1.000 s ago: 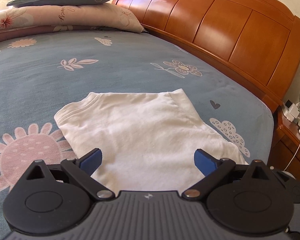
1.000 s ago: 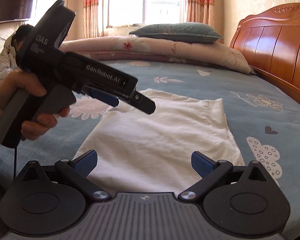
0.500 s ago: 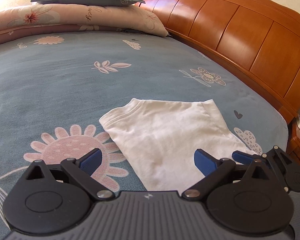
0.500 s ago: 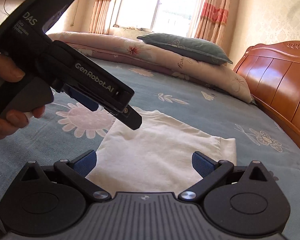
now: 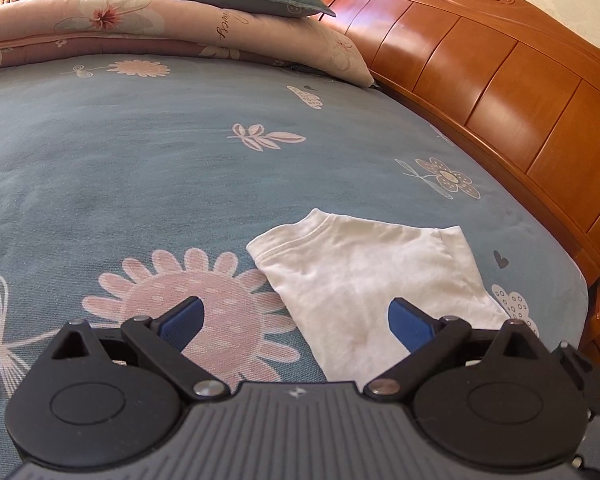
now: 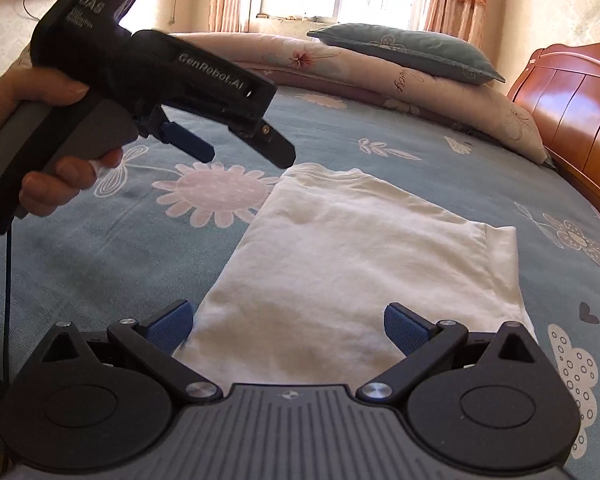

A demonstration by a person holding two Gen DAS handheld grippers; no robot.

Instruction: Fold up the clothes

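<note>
**White T-shirt lies nearer the right hand-held gripper**

Left wrist view: left hand-held gripper [image 5: 294, 320], jaws apart, empty; folded white T-shirt [image 5: 374, 276] lies ahead-right on the bed [image 5: 112, 184].

Right wrist view: right hand-held gripper [image 6: 287, 326], jaws apart, directly over the shirt's near end; its long axis runs away.

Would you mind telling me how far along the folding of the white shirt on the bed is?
Done: the white cotton T-shirt lies folded into a narrow panel, sleeves tucked, on the blue floral bedsheet. In hand: nothing; left gripper and right gripper are open above it. Probably left: another fold across its length.
</note>
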